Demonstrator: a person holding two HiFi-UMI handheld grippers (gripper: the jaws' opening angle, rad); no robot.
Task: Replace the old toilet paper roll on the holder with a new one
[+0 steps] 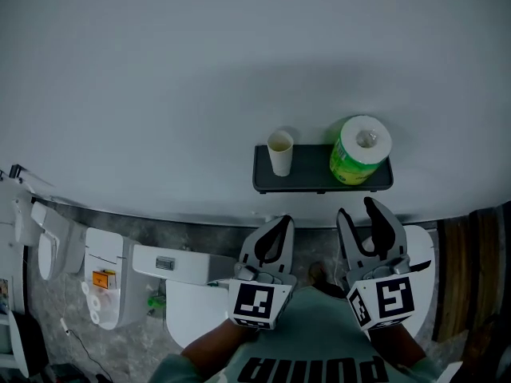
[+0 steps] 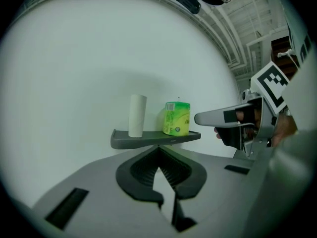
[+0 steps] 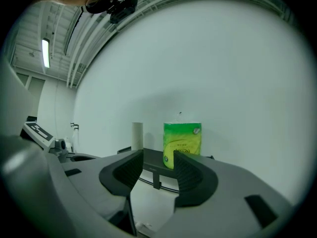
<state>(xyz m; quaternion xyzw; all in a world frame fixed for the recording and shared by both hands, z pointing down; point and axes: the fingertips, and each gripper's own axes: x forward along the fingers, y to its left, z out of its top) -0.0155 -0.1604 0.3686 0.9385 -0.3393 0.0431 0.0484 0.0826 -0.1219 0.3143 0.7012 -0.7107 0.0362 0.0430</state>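
Nearest me, my left gripper (image 1: 281, 223) has its jaws pressed together with nothing in them. My right gripper (image 1: 359, 211) beside it has its jaws spread, also empty. Both point roughly level at the wall and hang short of the dark shelf (image 1: 319, 183) that serves as the holder. I judge the step in hand to be the reach for the old cardboard tube (image 1: 280, 152). To do it well I would open the left jaws before arriving and come in level at the tube's mid-height, so the pads straddle it squarely. I would close only lightly, since a hollow card tube looks easy to crush and, standing on end, easy to tip. I would keep the right gripper off the new roll (image 1: 361, 150) meanwhile, so it is not nudged toward the shelf's edge. The tube is pale and bare of paper, and stands upright on the left part of the shelf. The new roll stands apart from it on the right end, full and fat. It is wrapped in bright green printed film, with its white top and core hole showing against the plain wall.
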